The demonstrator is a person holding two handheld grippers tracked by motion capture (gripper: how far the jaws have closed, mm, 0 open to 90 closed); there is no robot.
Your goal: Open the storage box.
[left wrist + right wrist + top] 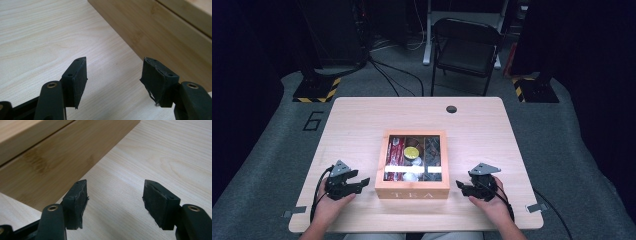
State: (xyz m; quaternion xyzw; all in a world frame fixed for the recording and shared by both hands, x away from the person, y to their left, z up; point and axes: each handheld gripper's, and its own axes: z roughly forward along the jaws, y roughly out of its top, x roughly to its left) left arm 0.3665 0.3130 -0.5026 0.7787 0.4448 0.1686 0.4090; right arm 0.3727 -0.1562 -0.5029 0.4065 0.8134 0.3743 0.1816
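Note:
A wooden tea box (412,189) with a glass lid and the word TEA on its front stands in the middle of the table (362,120). Packets and a yellow round item show through the lid. My left gripper (363,183) rests on the table just left of the box's front corner, pointing at it. Its jaws (115,68) are open over bare wood, with the box's side (160,32) close ahead. My right gripper (460,186) lies to the right of the box and mirrors it. It (115,188) is also open and holds nothing, with the box wall (50,155) ahead.
A dark cable hole (451,109) sits near the table's far edge. Behind the table stand a black folding chair (466,47) and two stand bases with yellow-black stripes (317,89). A metal clip (537,207) sits at each of the table's two front corners.

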